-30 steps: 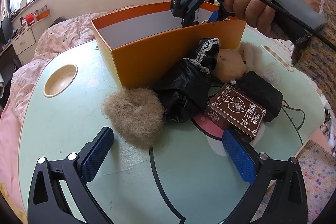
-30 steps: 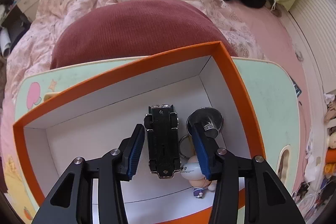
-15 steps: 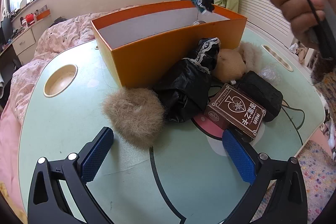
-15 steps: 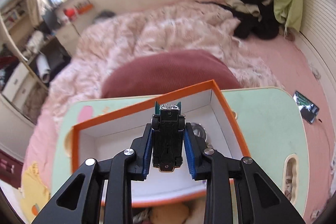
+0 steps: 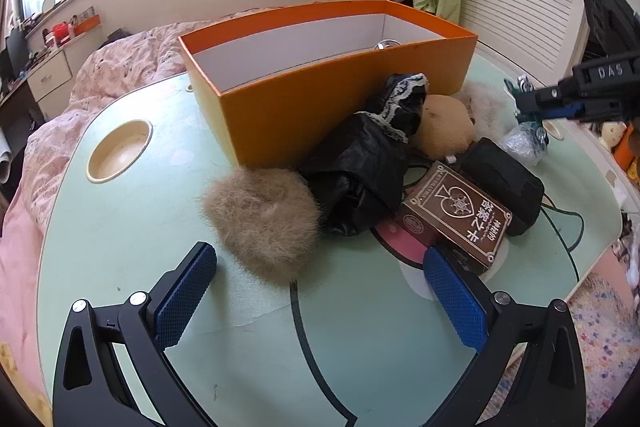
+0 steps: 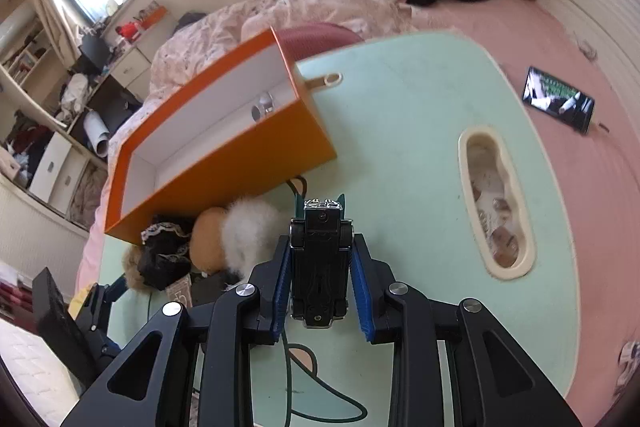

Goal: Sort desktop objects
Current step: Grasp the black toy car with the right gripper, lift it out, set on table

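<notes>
An orange box [image 5: 320,107] [image 6: 224,163] stands open on the pale green table [image 5: 120,247]. My right gripper [image 6: 320,251] is shut on a black toy car [image 6: 320,267], held underside up above the table to the right of the box; it also shows at the right edge of the left wrist view [image 5: 560,103]. My left gripper [image 5: 318,267] stands open and low before a tan fur ball [image 5: 262,223]. Beside that lie a black lace-trimmed cloth [image 5: 360,163], a brown card box [image 5: 456,223], a black pouch [image 5: 500,179] and a tan plush [image 5: 444,131]. A metal piece [image 6: 264,105] lies in the box.
The table has a round cup recess [image 5: 119,151] at its left and a long slot recess [image 6: 496,203] at its right. A crumpled clear bag [image 5: 520,143] lies near the pouch. A phone [image 6: 558,103] rests on the pink bed beyond the table edge.
My right gripper closed on the toy car inside the box, lifted it out and carried it rightward over the table beside the box. The left gripper has not moved.
</notes>
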Demonstrator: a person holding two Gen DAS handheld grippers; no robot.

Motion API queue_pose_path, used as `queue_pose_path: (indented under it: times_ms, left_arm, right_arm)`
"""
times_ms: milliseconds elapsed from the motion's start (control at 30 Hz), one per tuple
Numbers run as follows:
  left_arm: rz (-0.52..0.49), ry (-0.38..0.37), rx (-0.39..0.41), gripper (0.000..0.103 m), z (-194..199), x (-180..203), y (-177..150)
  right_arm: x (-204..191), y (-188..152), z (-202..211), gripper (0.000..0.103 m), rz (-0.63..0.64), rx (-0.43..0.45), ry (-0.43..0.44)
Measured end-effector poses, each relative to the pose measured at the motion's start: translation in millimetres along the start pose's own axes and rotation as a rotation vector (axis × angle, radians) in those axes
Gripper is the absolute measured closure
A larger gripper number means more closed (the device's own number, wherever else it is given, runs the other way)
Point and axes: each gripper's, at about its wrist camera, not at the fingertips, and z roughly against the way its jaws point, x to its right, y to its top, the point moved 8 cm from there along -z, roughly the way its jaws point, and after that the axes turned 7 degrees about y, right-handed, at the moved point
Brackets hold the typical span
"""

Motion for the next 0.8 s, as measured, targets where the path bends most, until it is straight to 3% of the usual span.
queue_pose_path:
  times_ms: [133, 233, 300, 467, 600, 700, 800]
  left_arm:
    - [0.026, 0.026, -0.038, 0.0, -6, -9, 6]
    - [0.062, 0.03, -0.083, 0.0, -16, -20, 16]
    - [0.092, 0.005, -0.108, 0.0, -22, -25, 24]
    - [0.194, -0.082, -0.128, 0.0, -36, -38, 49]
    - [0.198, -0.081, -0.121, 0.0, -31, -37, 47]
    - [0.202, -0.08, -0.078, 0.0, -16, -41, 40]
    - [0.217, -0.055, -0.032, 0.0, -1, -48, 35]
  right_arm:
    - [-14, -6, -21, 0.076, -0.011, -0.032, 0.065]
    - [-24, -2, -30, 0.076, 0.006, -0.021, 0.043]
    - [-27, 2, -35, 0.076, -0.006, -0.018, 0.054]
    - [-31, 9, -45, 0.075, -0.092, -0.037, 0.195]
    - [-32, 16, -28, 0.071, -0.043, 0.079, 0.165]
    - [-34, 14, -1, 0.051, 0.013, 0.178, 0.151]
    - [-32, 3, 18, 0.048, 0.081, 0.233, 0.07]
